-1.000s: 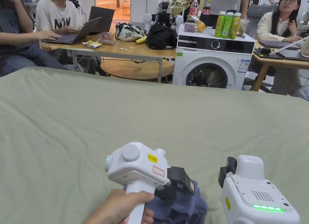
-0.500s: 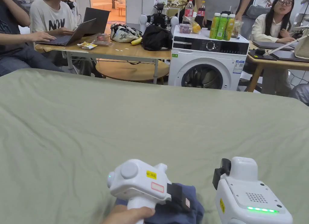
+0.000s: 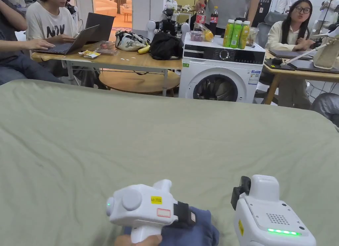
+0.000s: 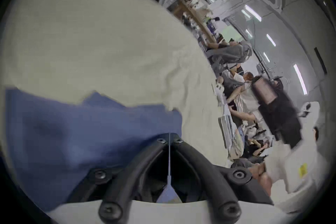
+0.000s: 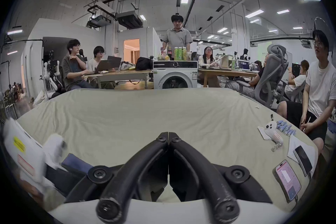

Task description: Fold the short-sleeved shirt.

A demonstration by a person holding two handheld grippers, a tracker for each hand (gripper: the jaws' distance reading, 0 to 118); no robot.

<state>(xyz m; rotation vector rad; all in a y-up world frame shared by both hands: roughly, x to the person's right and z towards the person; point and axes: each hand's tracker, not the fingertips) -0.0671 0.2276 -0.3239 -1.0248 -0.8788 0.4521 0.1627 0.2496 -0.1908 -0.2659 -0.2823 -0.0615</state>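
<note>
The left gripper (image 4: 169, 138) pinches a fold of the blue shirt (image 4: 76, 133), bunched on the green sheet (image 3: 165, 140) at 6 o'clock. At 5 o'clock, the right gripper (image 5: 168, 138) is clenched on nothing (jaws touching).

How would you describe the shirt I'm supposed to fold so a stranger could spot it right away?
Start at the big pale green sheet covering the work surface. At its near edge, beside the left tool, lies the shirt, bunched up. It is the only blue cloth there, dark against the pale sheet and the white tool bodies.
</note>
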